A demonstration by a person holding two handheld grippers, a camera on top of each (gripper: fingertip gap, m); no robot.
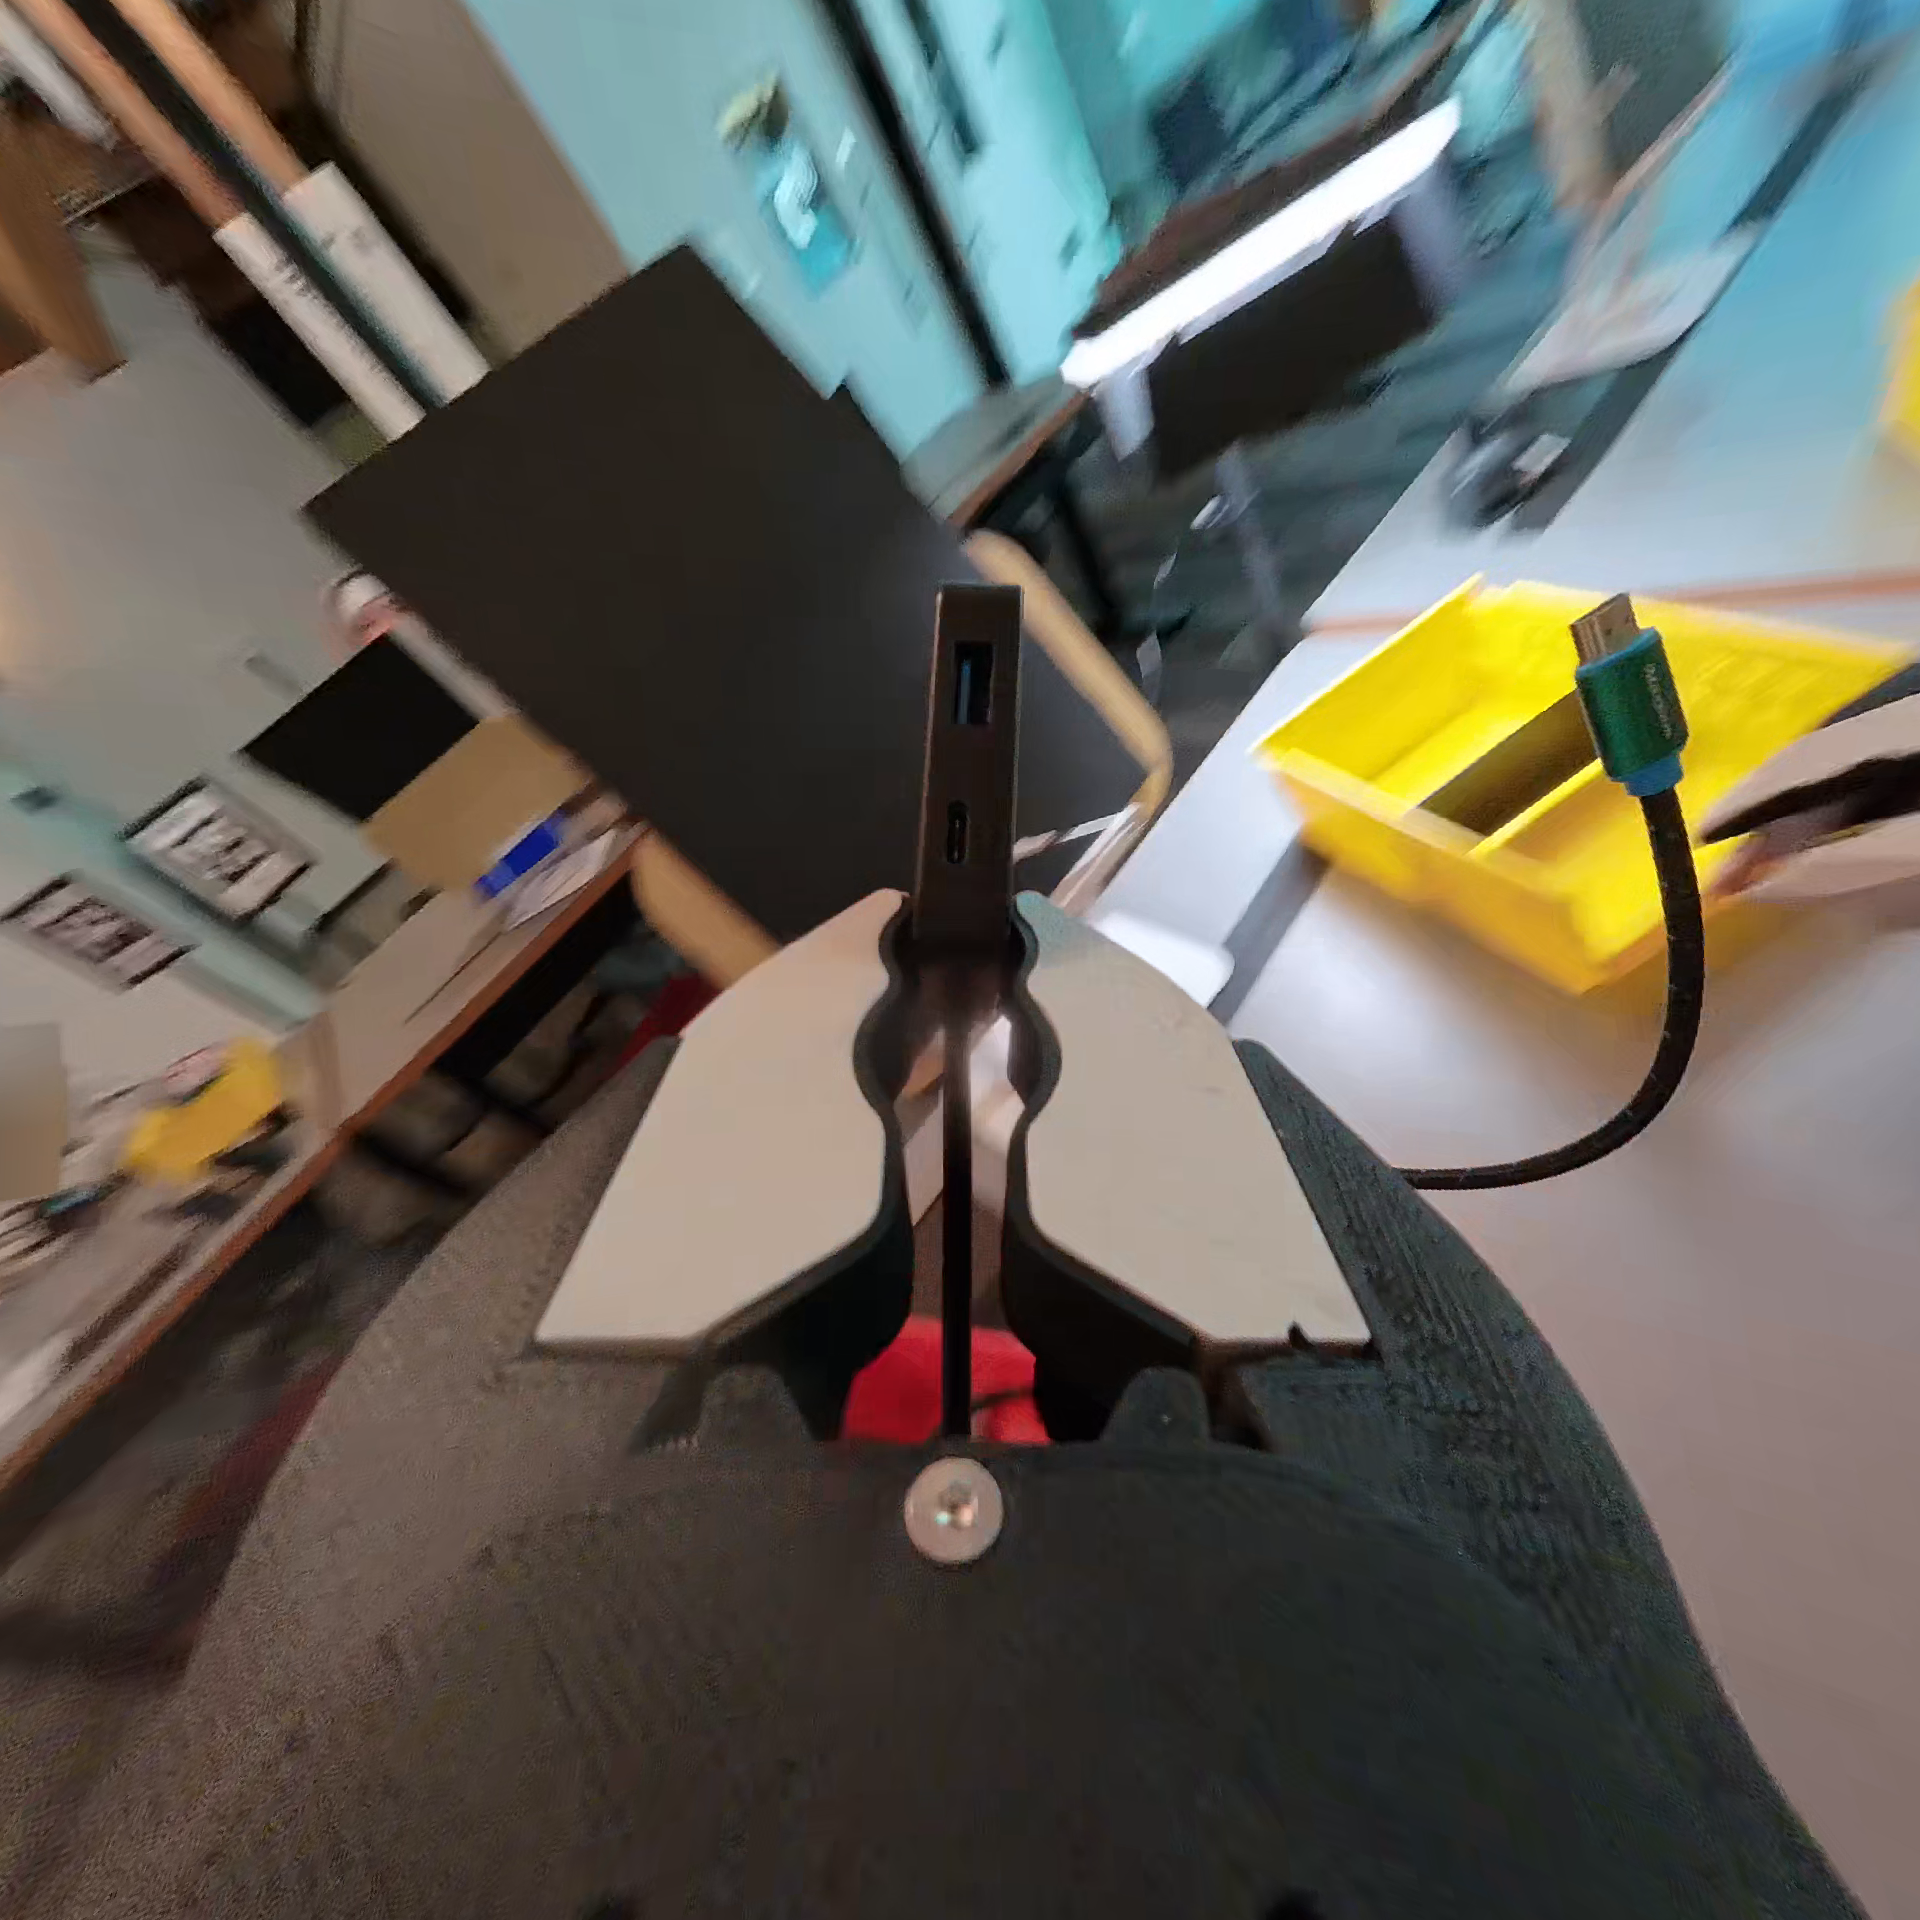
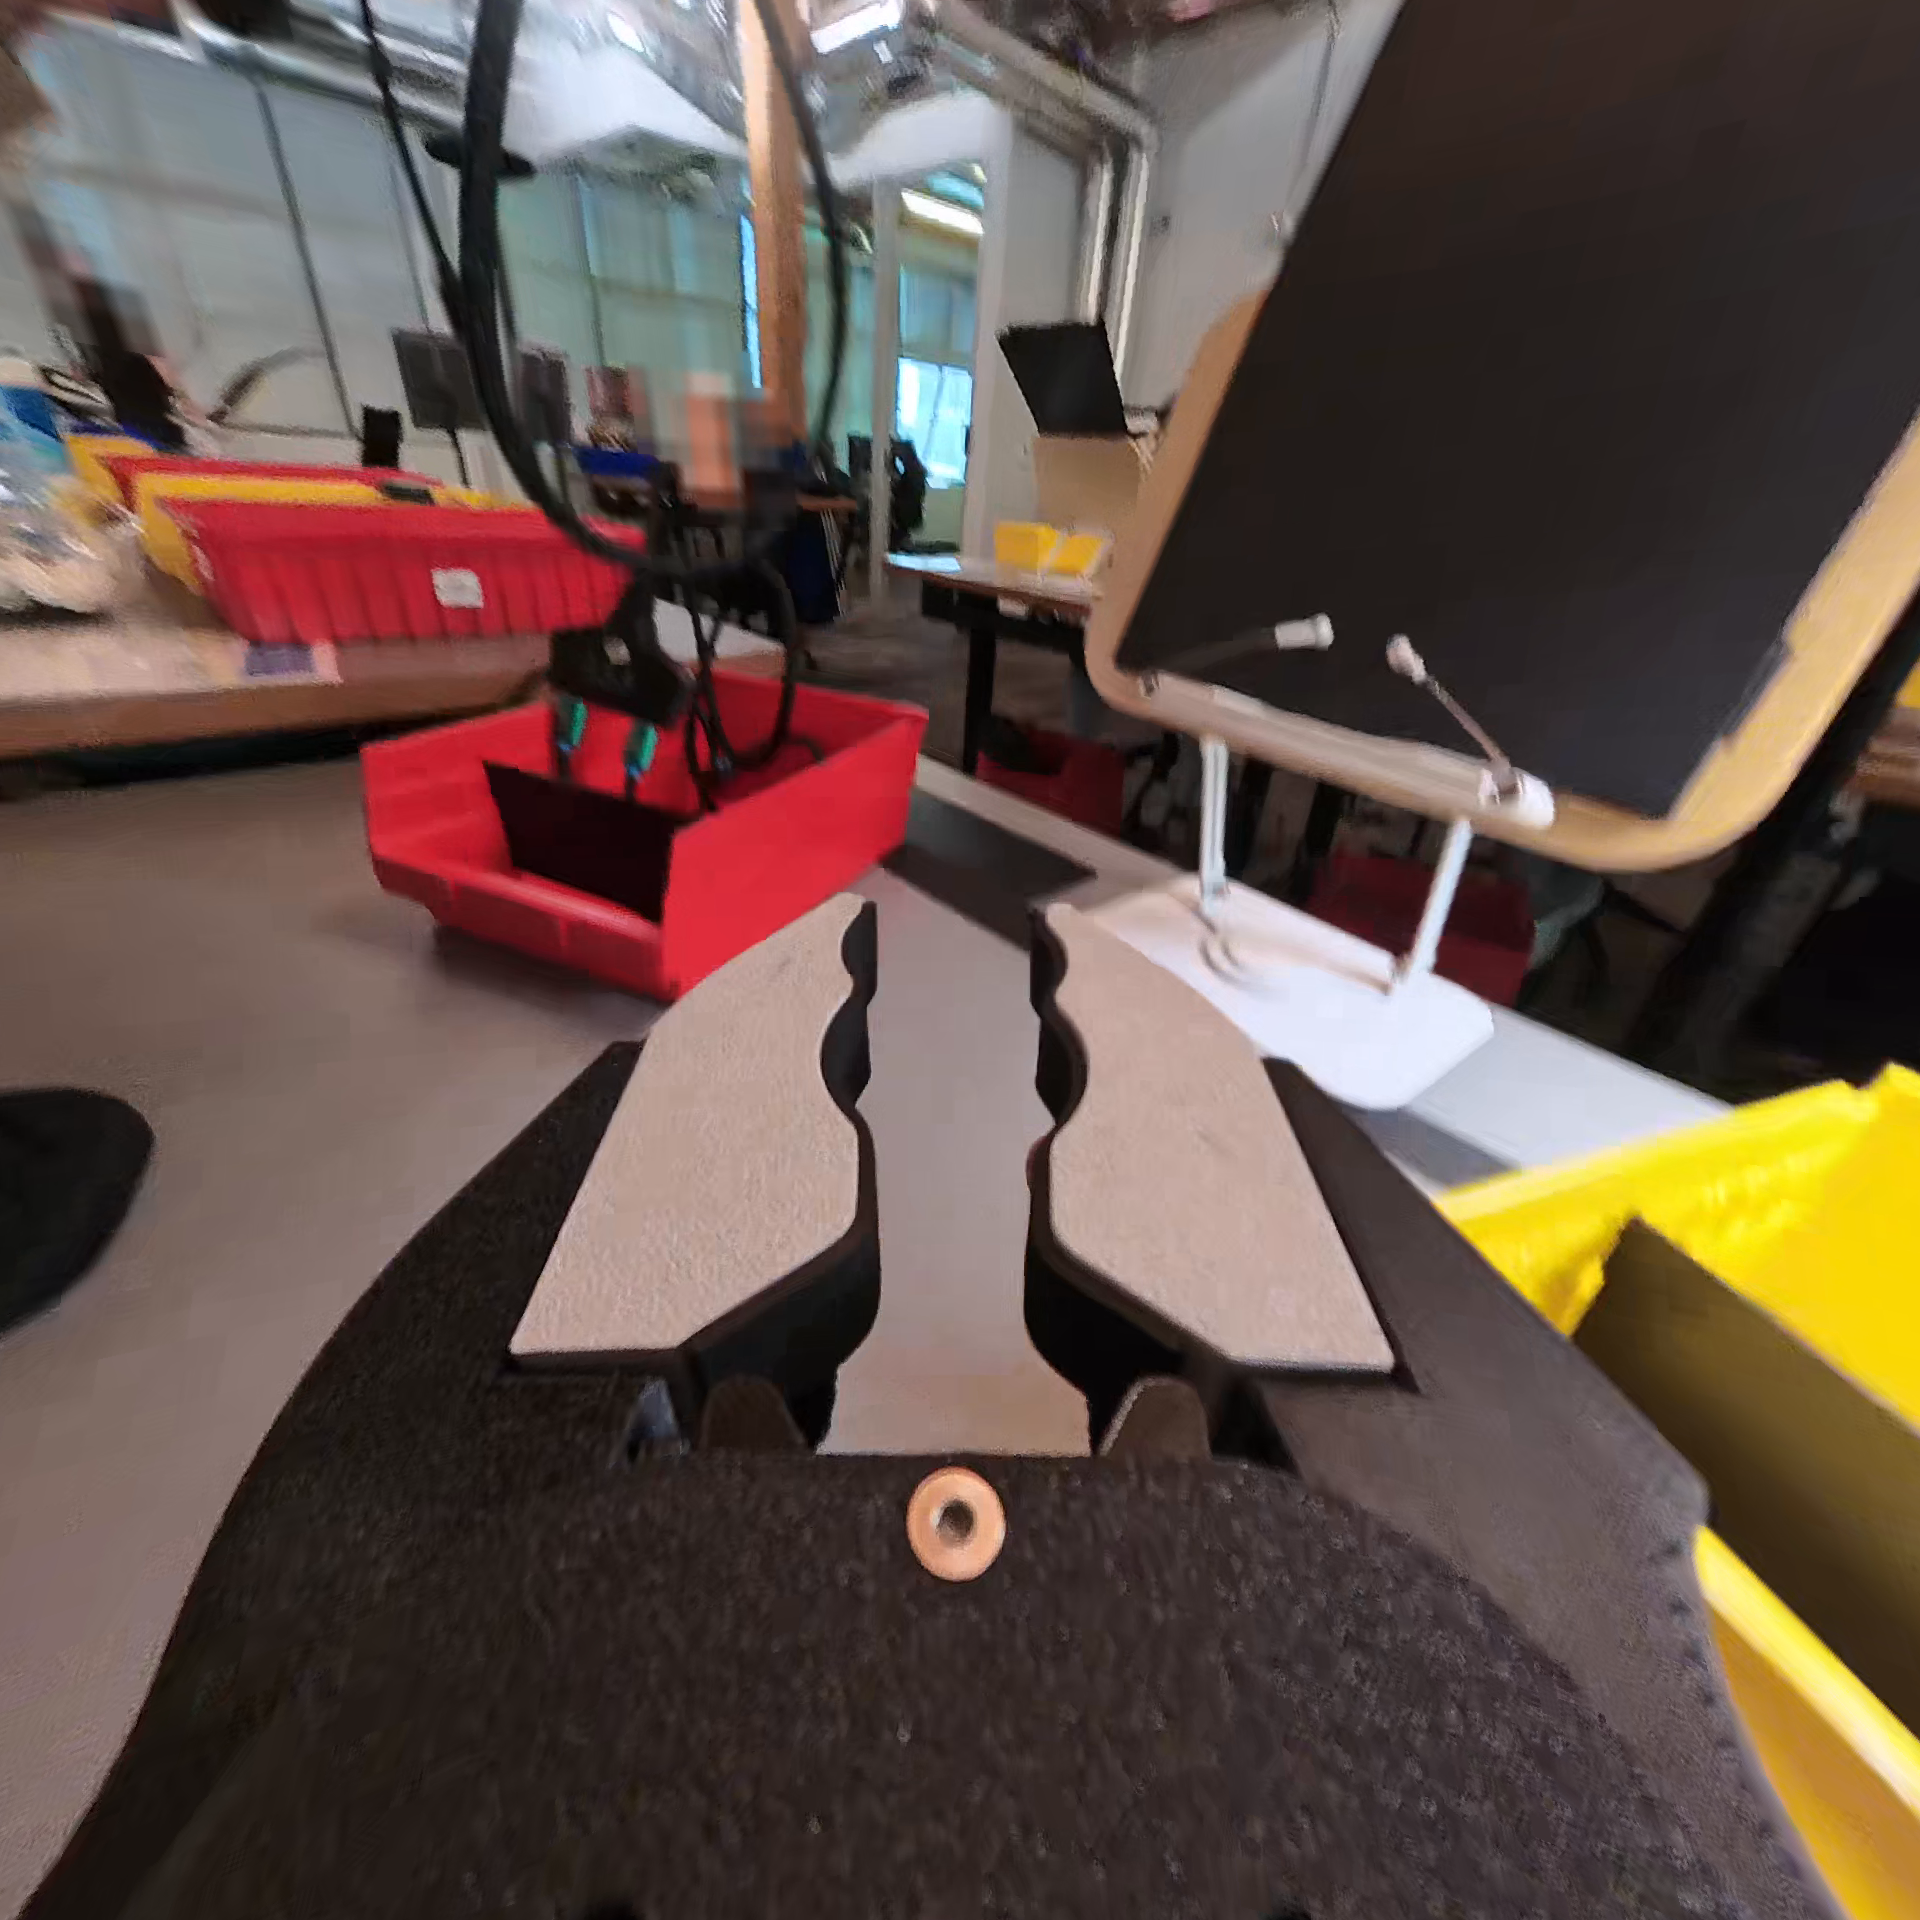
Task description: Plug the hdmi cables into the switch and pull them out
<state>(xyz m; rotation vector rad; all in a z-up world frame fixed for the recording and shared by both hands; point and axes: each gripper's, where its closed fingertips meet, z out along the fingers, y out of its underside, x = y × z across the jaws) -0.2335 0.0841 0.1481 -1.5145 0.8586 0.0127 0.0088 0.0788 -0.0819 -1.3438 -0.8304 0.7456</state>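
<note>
Our left claw (image 1: 961, 925) clamps the dark switch (image 1: 968, 758) upright. Our right claw (image 2: 951, 935) stands partly open and empty above the grey worktop (image 2: 208, 987). A green-plugged cable (image 1: 1631, 707) rises beside the yellow bin (image 1: 1455, 790).

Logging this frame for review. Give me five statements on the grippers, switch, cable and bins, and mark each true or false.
1. The left gripper is shut on the switch. True.
2. The right gripper holds an HDMI cable. False: its fingers stand apart with only grey table showing between them.
3. The green-shelled HDMI plug is seated in the switch. False: it stands free, off to the side, in front of the yellow bin.
4. A red bin sits on the table ahead of the right gripper. True.
5. The red bin is empty. False: cables lie in it.
</note>
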